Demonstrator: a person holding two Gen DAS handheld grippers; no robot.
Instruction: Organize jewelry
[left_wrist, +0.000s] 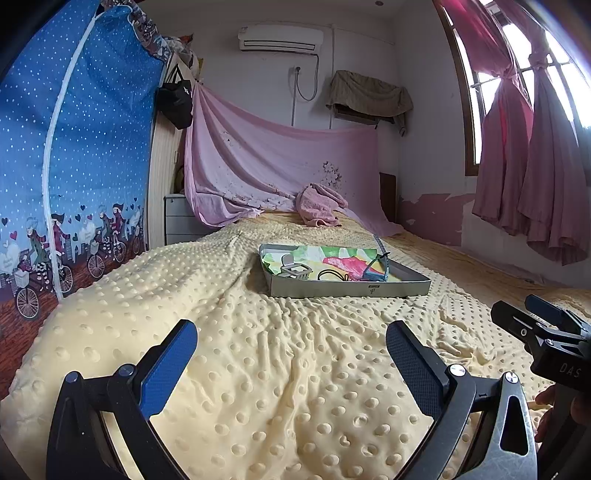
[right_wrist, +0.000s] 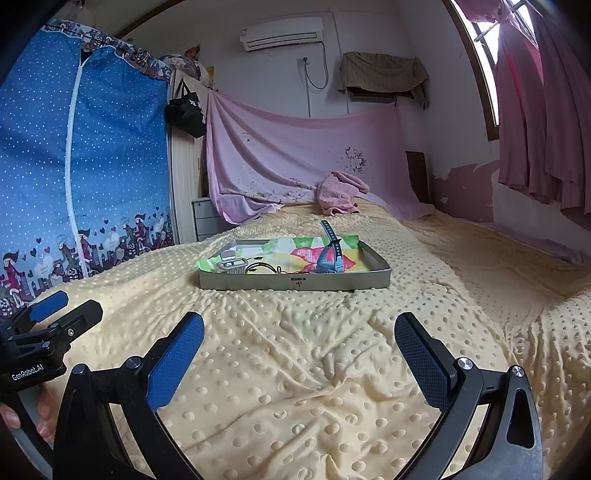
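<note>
Two grippers hovering low over the yellow dotted blanket (right_wrist: 295, 369) on the bed, side by side, left gripper (left_wrist: 291, 354) and right gripper (right_wrist: 299, 347) both with fingers spread wide and gripping nothing. Plenty of bare blanket lying between fingers and the shallow metal tray (right_wrist: 295, 283), well apart ahead. Sitting inside the tray on colourful paper: a blue watch (right_wrist: 328, 254) with strap sticking up, a black cord loop (right_wrist: 258, 268), a small grey basket (right_wrist: 232, 265). Showing at the frame edges, a hand (right_wrist: 46, 413) holding each handle.
</note>
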